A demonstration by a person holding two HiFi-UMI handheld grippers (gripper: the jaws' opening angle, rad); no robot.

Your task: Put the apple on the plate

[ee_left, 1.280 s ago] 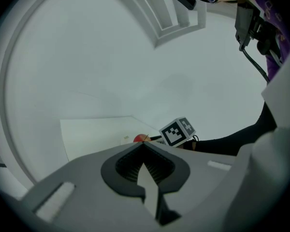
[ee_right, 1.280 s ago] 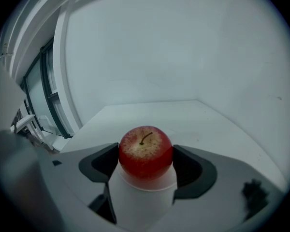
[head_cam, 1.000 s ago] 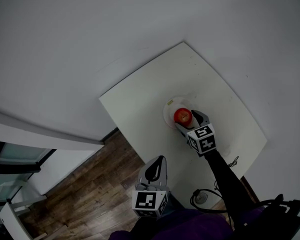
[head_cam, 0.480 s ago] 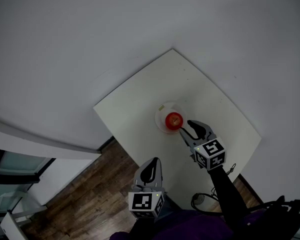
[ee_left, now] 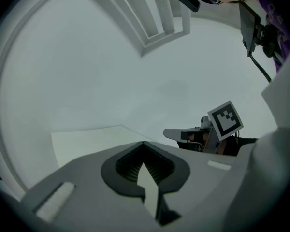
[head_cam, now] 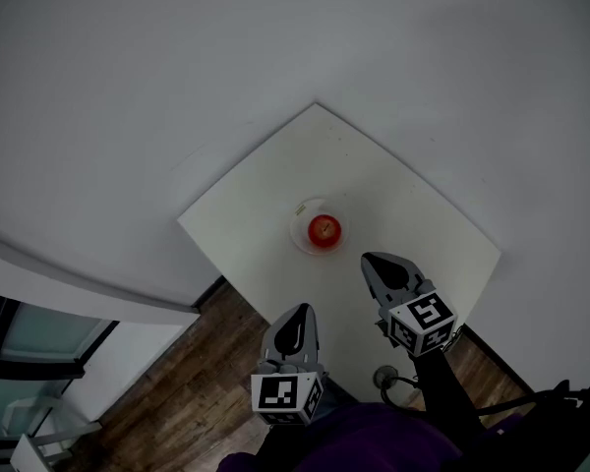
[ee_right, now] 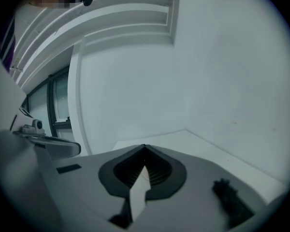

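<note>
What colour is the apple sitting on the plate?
Red. The apple on the pale plate shows best in the head view.

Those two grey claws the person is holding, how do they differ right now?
The right gripper hangs over the white table, nearer the apple on its plate. The left gripper sits back at the table's edge, by the wooden floor. The right gripper's jaws have just closed on nothing; the left gripper's simply stand shut. Both are shut and empty.
</note>
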